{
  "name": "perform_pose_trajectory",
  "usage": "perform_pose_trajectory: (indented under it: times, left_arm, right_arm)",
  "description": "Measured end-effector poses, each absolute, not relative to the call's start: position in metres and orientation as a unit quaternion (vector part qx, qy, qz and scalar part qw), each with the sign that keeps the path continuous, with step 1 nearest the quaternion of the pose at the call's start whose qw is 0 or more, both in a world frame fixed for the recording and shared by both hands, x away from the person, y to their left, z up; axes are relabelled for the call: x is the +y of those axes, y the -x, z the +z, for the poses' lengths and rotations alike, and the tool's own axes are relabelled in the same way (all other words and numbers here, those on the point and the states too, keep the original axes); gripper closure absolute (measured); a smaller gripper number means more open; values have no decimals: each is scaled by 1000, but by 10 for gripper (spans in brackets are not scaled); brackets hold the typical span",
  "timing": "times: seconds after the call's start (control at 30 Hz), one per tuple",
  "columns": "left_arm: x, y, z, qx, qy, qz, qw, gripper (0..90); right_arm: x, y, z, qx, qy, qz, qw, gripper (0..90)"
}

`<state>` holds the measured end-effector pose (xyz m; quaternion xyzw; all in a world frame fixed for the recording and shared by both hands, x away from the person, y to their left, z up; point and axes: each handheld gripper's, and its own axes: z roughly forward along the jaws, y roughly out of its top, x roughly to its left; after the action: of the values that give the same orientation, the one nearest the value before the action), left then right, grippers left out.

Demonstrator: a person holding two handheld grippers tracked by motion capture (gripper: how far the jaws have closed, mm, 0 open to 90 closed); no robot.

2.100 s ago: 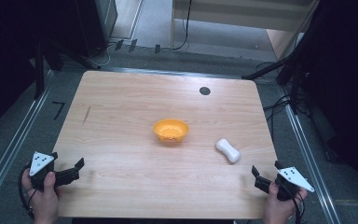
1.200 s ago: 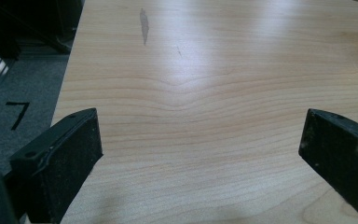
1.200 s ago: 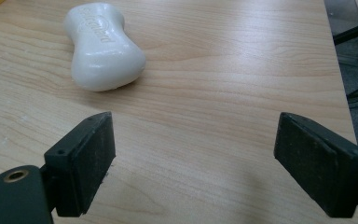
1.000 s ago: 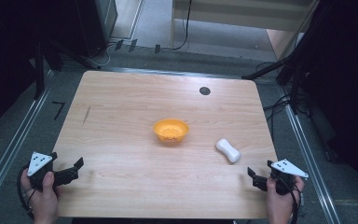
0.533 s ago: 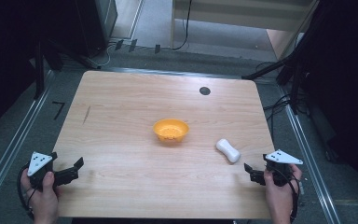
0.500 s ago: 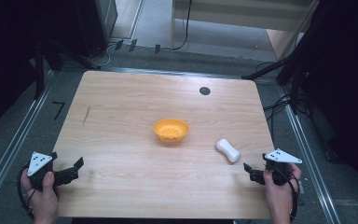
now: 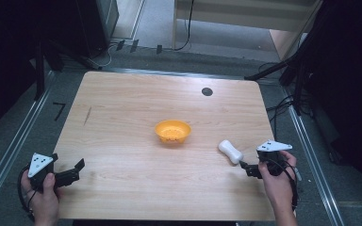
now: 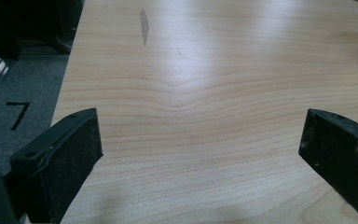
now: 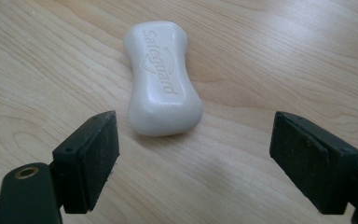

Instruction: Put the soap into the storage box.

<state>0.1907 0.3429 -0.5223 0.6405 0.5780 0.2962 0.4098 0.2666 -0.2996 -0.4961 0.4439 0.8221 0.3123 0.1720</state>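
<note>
White soap bar [image 9: 163, 79], embossed "Safeguard", lies on table [image 7: 122, 117]; right tongs [image 9: 193, 156] spread, narrowing, short of it; left tongs [image 8: 200, 154] spread.

A white bar of soap [image 9: 162, 79], waisted in the middle and rounded at both ends, lay flat on the table [image 9: 270, 56] with its embossed "Safeguard" lettering facing up. It sat just ahead of the right gripper's [image 9: 193, 161] fingers [image 9: 91, 154], its near end close to the gap between them and nearer the left-hand one, untouched by either, its long axis running away from them.
</note>
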Motion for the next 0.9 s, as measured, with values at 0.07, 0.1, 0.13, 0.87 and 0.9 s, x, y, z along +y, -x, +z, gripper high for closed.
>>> perform_pose_trajectory:
  times: [0.07, 0.1, 0.13, 0.87, 0.9]
  left_arm:
    - [343, -191, -522, 578, -641, 296, 410, 0]
    - [343, -191, -522, 578, -641, 296, 410, 0]
    - [343, -191, -522, 578, -641, 296, 410, 0]
    - [343, -191, -522, 579, -641, 294, 409, 0]
    - [343, -191, -522, 578, -641, 294, 409, 0]
  right_arm:
    - [-297, -270, -495, 825, -441, 310, 168, 168]
    - [-296, -272, -495, 828, -439, 308, 165, 168]
    - [-294, -274, -494, 831, -437, 305, 163, 169]
    - [-271, -303, -486, 862, -412, 267, 127, 185]
    - [-268, -304, -486, 863, -414, 263, 123, 186]
